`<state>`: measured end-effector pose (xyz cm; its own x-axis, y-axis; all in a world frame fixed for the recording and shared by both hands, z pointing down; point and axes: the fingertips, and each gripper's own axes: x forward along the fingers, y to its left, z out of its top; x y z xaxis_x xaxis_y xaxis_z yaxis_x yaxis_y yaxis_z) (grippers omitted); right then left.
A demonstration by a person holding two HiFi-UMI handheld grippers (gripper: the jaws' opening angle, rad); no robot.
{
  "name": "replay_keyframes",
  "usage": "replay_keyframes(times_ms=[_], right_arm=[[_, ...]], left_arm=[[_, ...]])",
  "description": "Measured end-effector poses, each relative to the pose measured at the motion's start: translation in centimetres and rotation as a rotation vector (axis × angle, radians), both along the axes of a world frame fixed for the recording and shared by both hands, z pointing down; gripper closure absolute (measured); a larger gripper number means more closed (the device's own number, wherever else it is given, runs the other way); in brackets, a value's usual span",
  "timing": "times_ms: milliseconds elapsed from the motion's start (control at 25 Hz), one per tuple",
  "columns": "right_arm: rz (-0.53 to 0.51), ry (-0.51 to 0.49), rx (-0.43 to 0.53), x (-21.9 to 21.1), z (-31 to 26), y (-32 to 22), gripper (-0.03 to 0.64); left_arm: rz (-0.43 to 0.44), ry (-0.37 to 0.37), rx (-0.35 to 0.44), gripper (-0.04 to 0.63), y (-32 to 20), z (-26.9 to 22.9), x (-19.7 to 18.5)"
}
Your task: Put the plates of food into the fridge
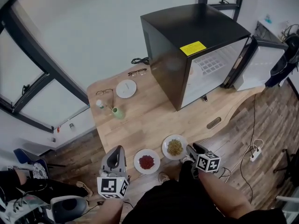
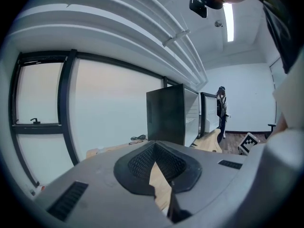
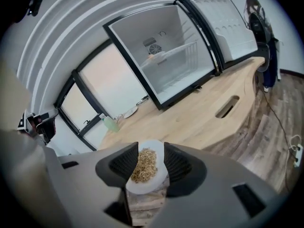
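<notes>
Right gripper view shows our right gripper (image 3: pixel 151 150) with jaws apart, the plate of grain (image 3: pixel 146 175) between them, not yet pinched; our left gripper (image 2: pixel 154 147) is closed on nothing. Both plates sit at the table's (image 1: pixel 154 115) near edge, the plate of red food (image 1: pixel 146 161) leftward. We judge them stiff, slick and breakable: pinch the rim, keep level. Farther, the fridge (image 1: pixel 187 36) stands open at the far right corner.
</notes>
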<state>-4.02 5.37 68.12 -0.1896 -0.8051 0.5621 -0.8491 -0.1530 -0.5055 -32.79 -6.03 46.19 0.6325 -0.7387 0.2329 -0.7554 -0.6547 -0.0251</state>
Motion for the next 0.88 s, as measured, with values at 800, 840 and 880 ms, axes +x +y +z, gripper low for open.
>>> replay_keyframes(times_ms=[800,840,880], right_arm=[[0.118,-0.345,-0.095,-1.8,6.3,0.2,0.461],[0.120,-0.348,-0.103,-1.8,6.5,0.2,0.484],[0.119,-0.347,-0.109,-1.8,6.6,0.2,0.510]], left_arm=[[-0.023,-0.086,-0.018,0.592,1.0,1.0,-0.9],[-0.023,-0.089,-0.016,0.592,0.9,0.9,-0.8],[-0.023,-0.091,-0.014,0.592,0.9,0.8,-0.7]])
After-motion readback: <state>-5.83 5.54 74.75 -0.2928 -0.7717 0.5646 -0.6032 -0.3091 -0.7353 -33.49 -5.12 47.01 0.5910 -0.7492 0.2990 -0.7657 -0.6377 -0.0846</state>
